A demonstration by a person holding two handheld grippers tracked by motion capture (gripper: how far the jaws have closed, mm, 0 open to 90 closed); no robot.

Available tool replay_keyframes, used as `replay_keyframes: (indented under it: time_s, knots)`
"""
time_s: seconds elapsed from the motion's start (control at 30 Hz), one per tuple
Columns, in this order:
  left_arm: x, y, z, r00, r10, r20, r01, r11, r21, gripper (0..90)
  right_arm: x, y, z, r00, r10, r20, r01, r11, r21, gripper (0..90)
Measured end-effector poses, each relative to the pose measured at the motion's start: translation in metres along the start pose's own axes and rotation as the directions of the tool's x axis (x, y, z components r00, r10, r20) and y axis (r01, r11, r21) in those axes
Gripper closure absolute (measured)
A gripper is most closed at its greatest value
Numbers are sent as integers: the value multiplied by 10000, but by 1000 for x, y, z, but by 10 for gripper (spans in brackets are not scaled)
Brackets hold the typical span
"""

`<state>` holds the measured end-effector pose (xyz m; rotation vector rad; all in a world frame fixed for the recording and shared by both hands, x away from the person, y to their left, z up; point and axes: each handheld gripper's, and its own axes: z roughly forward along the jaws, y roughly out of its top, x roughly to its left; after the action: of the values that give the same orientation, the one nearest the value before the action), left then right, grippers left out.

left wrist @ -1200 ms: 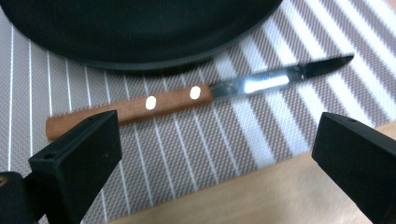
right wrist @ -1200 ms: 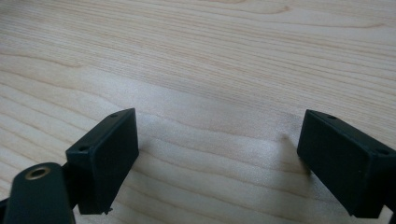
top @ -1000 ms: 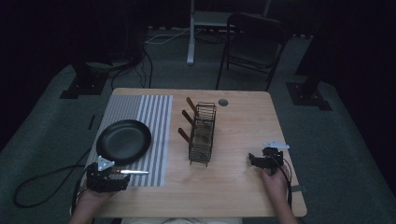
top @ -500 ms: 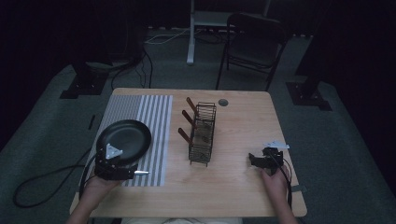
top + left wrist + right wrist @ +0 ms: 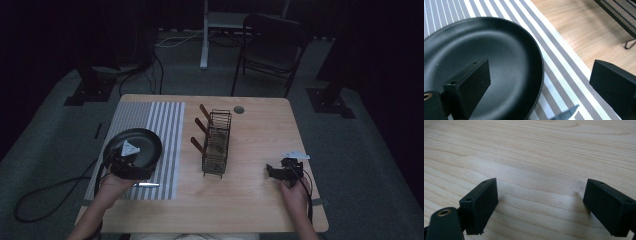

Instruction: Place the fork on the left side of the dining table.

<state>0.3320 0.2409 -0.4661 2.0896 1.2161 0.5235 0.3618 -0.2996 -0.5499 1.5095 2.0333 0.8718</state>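
A black frying pan (image 5: 142, 142) lies on the striped mat (image 5: 160, 120) at the table's left. My left gripper (image 5: 127, 159) hovers over the pan's near edge and is open. In the left gripper view the pan (image 5: 479, 55) has its rim passing between the jaws of the left gripper (image 5: 541, 72), one jaw over the pan's inside and the other over the mat (image 5: 564, 70). Neither jaw touches the rim. My right gripper (image 5: 281, 171) rests low over the bare wood at the right. In its own view the right gripper (image 5: 540, 195) is open with nothing in it.
A black wire rack (image 5: 217, 142) with brown wooden handles sticking out to its left stands mid-table, and its corner (image 5: 621, 17) shows in the left gripper view. A thin silver utensil (image 5: 146, 184) lies on the mat near the front. A white slip (image 5: 292, 155) lies beyond the right gripper.
My left gripper has moved forward from the table's front edge to over the pan's near rim. The right gripper has stayed where it was.
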Motion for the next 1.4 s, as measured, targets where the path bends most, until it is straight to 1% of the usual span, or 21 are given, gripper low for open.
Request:
replay_keyframes:
  time_s: [0.07, 0.13, 0.17, 0.27, 0.3, 0.33, 0.4, 0.43, 0.47, 0.53, 0.57, 0.6, 0.87, 0.9, 0.97, 1.1, 1.2, 1.27, 1.3, 1.37, 1.4]
  knots:
    - [1, 4, 2, 10000, 39, 5, -39, 10000, -29, 33, 0, 0, 0, 10000, 0, 0, 0, 10000, 0, 122]
    - [0, 8, 3, 10000, 66, 59, -65, 9998, -170, 33, 0, 0, 0, 10000, -4, -1, 4, 10000, -2, 122]
    - [0, 11, 4, 9998, 125, 153, -122, 9998, -174, 33, 0, 0, 0, 10000, -2, 0, 2, 10000, -3, 122]
    - [-1, 18, 6, 9994, 276, 211, -270, 9992, -292, 33, 0, 0, 0, 10000, -4, -1, 4, 10000, -1, 122]
    - [-2, 21, 7, 9993, 332, 163, -325, 9987, -384, 33, 0, 0, 0, 10000, -3, -1, 3, 10000, 0, 122]
    - [-2, 24, 8, 9989, 401, 244, -391, 9984, -417, 34, 0, 0, 0, 10000, -8, 1, 8, 10000, -2, 122]
    - [-3, 30, 9, 9986, 505, 185, -496, 9978, -450, 34, 0, 0, 0, 10000, -4, 3, 4, 10000, 3, 122]
    - [-3, 33, 10, 9982, 517, 290, -503, 9976, -479, 34, 0, 0, 0, 10000, -7, 0, 7, 10000, -4, 122]
    - [-4, 36, 12, 9982, 550, 250, -537, 9974, -486, 34, 0, 0, 0, 10000, -5, -1, 5, 10000, -6, 122]
    - [-5, 42, 15, 9971, 691, 315, -674, 9963, -524, 34, 0, 0, 0, 10000, -8, 1, 8, 10000, 1, 122]
    - [-6, 45, 17, 9957, 867, 329, -847, 9947, -576, 35, 0, 0, 0, 10000, -8, 0, 8, 10000, 1, 122]
    - [-6, 48, 19, 9949, 915, 435, -889, 9944, -580, 46, 0, 0, 0, 10000, -4, 4, 4, 10000, 3, 122]
    - [-11, 67, 38, 9930, 993, 641, -961, 9941, -501, 48, 0, 0, 0, 10000, -7, 3, 7, 10000, 2, 121]
    - [-11, 70, 41, 9927, 1003, 671, -971, 9940, -495, 62, 0, 0, 0, 10000, -12, 1, 12, 10000, 0, 122]
    - [-10, 75, 45, 9925, 1008, 686, -985, 9945, -368, 62, 0, 0, 0, 10000, -6, 1, 6, 10000, 1, 122]
    - [-10, 85, 52, 9927, 1065, 566, -1040, 9936, -450, 62, 0, 0, 0, 10000, -11, 1, 11, 10000, 0, 122]
    - [-10, 93, 57, 9917, 1045, 752, -1013, 9938, -456, 63, 0, 0, 0, 10000, -6, 3, 6, 10000, 2, 122]
    - [-10, 95, 58, 9916, 1058, 745, -1025, 9936, -474, 88, 0, 0, 0, 10000, -10, 1, 10, 10000, 0, 121]
    - [-11, 99, 59, 9909, 1021, 876, -977, 9938, -540, 88, 0, 0, 0, 10000, -12, 1, 12, 10000, -1, 122]
    - [-11, 103, 61, 9915, 1007, 825, -964, 9938, -545, 88, 0, 0, 0, 10000, -11, 1, 11, 10000, -1, 121]
    - [-11, 105, 61, 9909, 980, 925, -930, 9940, -569, 89, 0, 0, 0, 10000, -9, 0, 9, 10000, 0, 122]
